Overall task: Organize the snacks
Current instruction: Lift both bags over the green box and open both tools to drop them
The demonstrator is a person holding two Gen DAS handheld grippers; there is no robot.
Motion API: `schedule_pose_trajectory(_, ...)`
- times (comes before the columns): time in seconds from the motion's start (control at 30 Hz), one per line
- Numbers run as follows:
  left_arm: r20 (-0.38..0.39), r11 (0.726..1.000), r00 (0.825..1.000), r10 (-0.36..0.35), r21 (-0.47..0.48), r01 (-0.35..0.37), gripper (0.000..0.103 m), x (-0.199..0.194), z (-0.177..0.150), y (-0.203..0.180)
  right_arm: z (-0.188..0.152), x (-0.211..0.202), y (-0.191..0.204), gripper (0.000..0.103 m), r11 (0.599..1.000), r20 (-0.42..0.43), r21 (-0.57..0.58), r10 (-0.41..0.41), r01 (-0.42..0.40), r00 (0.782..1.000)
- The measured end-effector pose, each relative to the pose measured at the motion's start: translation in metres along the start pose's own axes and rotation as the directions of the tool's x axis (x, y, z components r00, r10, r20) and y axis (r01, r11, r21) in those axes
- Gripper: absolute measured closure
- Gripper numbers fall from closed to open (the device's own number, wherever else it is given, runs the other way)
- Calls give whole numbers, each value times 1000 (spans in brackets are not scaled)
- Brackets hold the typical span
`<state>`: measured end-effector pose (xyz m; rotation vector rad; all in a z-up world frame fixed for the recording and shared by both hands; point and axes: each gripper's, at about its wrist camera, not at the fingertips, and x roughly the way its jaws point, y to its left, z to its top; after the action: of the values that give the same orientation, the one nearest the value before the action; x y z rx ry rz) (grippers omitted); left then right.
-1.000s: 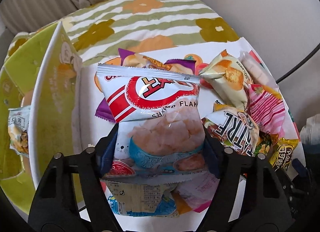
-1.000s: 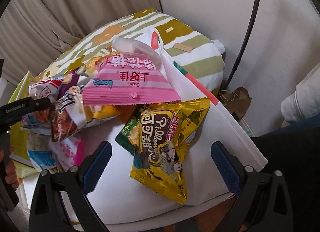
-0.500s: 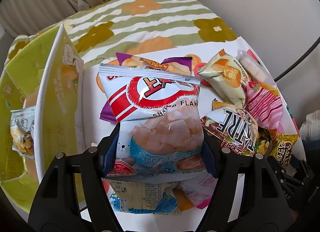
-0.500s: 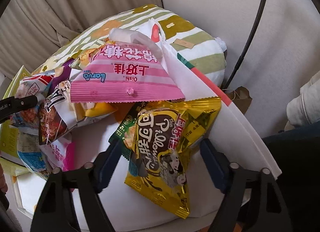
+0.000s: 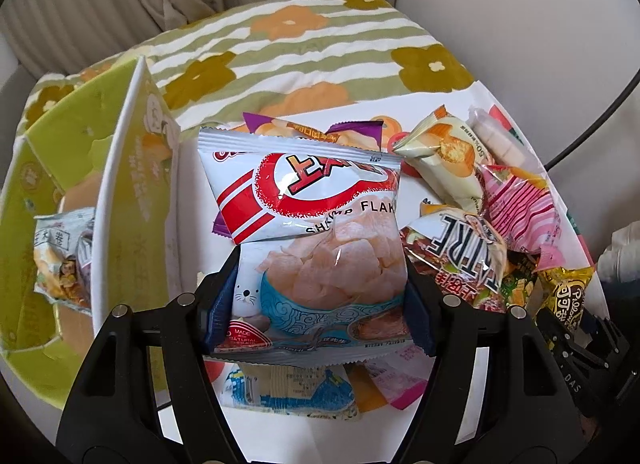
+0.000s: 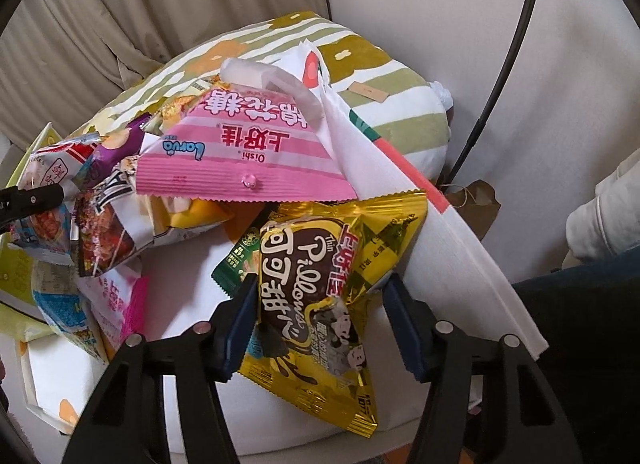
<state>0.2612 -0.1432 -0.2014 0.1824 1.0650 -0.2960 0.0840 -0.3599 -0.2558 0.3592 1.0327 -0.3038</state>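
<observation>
My left gripper (image 5: pixel 320 300) is shut on a white, red and blue shrimp flakes bag (image 5: pixel 316 232), one blue pad on each side of its lower half. The bag stands above a pile of snack packets on a white sheet (image 5: pixel 192 232). My right gripper (image 6: pixel 320 320) is closing around a gold Pillows bag (image 6: pixel 316 284); its blue pads touch the bag's two sides. The gold bag also shows at the right edge of the left wrist view (image 5: pixel 568 296). A pink striped bag (image 6: pixel 248 151) lies just behind it.
A yellow-green box (image 5: pixel 120 199) stands open at the left with a small packet (image 5: pixel 60 260) inside. More packets (image 5: pixel 452 155) crowd the sheet's right side. Behind lie a flowered striped cushion (image 5: pixel 304 47), a curtain and a wall. A dark cable (image 6: pixel 500 71) runs down the wall.
The right gripper's jaws have come in from wide apart to the sides of the gold bag. The left gripper still holds the shrimp flakes bag in the same place.
</observation>
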Motion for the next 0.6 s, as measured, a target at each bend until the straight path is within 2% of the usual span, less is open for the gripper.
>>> schedule_pose_trajectory(0.37, 70, 1000, 998, -4, -17, 6, 36, -46, -9, -10, -4, -37, -4, 47, 998, 49, -31, 51, -49, 997)
schedule_pose_trajectory(0.6, 132, 998, 991, 0, -59, 8, 36, -85, -21, -13, -2, -64, -2, 47, 991, 94, -102, 100, -90, 991)
